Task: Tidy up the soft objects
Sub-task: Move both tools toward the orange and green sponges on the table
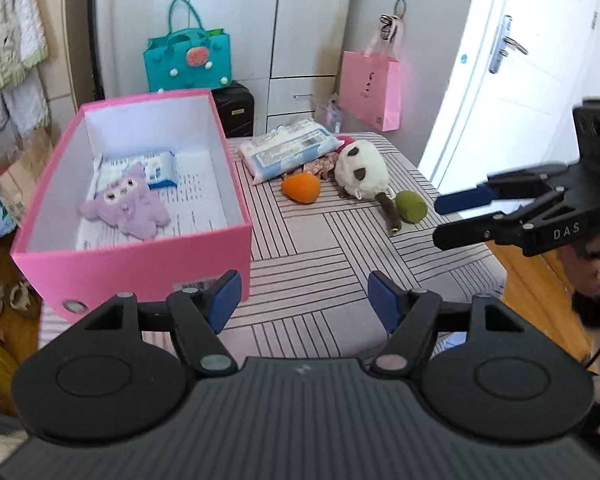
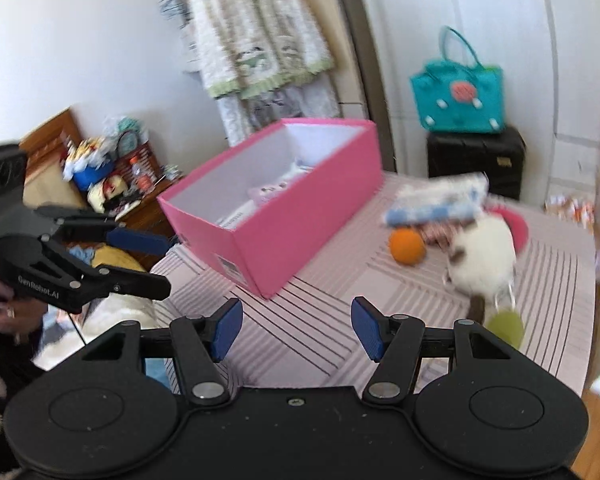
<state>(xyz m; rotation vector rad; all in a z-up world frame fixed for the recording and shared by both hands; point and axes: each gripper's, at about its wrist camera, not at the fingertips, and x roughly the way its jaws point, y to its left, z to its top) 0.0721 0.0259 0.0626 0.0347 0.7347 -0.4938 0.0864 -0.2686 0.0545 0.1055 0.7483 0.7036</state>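
Note:
A pink box [image 1: 140,256] stands on the left of the striped table [image 1: 320,248]. A purple plush [image 1: 126,208] and a tissue pack [image 1: 156,166] lie inside it. Right of the box lie a wipes pack [image 1: 290,150], an orange soft toy [image 1: 301,188], a white panda plush [image 1: 362,170] and a green ball [image 1: 411,207]. My left gripper [image 1: 304,304] is open and empty over the table's near edge. My right gripper [image 2: 298,328] is open and empty too, short of the green ball [image 2: 506,328] and the panda plush [image 2: 482,260]. Each gripper shows in the other's view: the right gripper [image 1: 437,221], the left gripper [image 2: 167,263].
A teal bag [image 1: 188,60] sits on a black suitcase [image 1: 234,108] behind the box. A pink paper bag [image 1: 370,88] hangs on the wardrobe. A white door [image 1: 520,80] is at the right. Clothes [image 2: 256,40] hang at the left, above a cluttered cabinet [image 2: 112,184].

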